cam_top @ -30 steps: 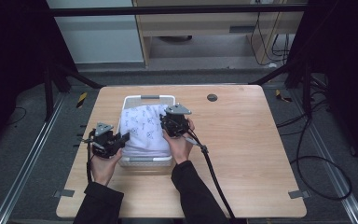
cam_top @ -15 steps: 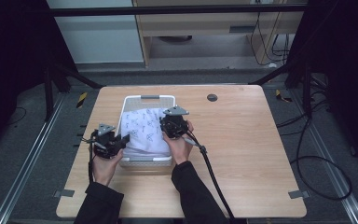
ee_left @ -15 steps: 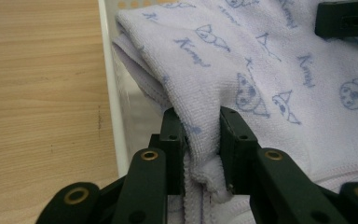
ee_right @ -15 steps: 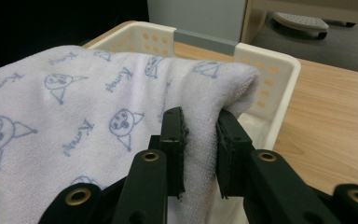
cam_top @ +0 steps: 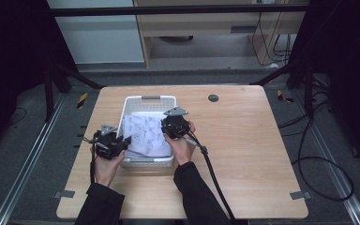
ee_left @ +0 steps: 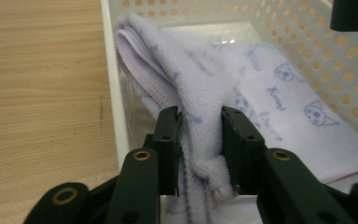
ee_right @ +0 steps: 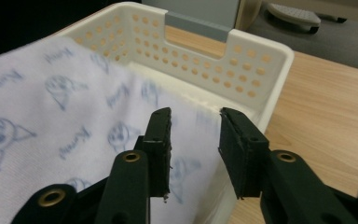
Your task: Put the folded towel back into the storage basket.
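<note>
Cloth bunched between left gripper jaws, over basket.

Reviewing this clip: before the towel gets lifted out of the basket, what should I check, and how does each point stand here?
1. Left gripper pinches a bunched fold of the towel: ok.
2. Right gripper closed on towel: not ok, its jaws stand apart at the towel's edge.
3. Basket flat on the table: ok.
4. Left jaws clear of the basket wall: cannot tell.
5. Anything under the towel: cannot tell.
</note>
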A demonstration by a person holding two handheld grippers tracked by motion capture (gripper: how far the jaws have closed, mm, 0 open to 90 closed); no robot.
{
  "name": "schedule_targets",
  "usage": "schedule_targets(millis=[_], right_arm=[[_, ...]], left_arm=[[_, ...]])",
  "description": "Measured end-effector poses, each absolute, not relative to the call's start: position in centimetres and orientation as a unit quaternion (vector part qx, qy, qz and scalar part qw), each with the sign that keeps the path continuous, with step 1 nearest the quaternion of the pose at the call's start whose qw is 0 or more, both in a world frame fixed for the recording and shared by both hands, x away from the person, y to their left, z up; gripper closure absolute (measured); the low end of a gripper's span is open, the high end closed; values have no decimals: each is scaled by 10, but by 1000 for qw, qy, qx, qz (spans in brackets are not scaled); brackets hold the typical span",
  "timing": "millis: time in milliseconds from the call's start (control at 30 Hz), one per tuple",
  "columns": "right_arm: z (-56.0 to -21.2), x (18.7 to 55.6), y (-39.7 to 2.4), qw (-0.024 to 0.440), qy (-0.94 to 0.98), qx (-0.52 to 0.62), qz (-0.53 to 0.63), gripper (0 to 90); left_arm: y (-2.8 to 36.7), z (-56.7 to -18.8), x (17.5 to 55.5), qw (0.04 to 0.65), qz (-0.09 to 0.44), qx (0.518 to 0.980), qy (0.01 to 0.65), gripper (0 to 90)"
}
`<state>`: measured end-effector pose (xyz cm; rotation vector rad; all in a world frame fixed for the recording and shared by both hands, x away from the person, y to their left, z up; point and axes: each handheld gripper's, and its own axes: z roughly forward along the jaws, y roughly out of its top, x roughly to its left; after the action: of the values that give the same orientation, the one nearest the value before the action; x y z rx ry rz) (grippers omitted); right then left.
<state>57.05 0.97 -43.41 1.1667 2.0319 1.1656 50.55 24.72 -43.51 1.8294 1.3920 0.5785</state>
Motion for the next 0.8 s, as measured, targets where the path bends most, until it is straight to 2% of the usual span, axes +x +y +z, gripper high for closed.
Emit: schedule_targets(millis=[67,400,733,800], right_arm=[[-431,570,8,265,746,430,434,609],[-421,562,-4,265,738,425,452,555],[-405,540,-35,261,720,420,486,425],[-401,532,-50,257,713,422,498,377]], left_arm=[[248,-434,505,376,234,711,546,684],[254,-416,496,421,246,688,537,634],[246,-405,485,448,267,694,497,569],[245,-405,483,450,269,693,495,550]])
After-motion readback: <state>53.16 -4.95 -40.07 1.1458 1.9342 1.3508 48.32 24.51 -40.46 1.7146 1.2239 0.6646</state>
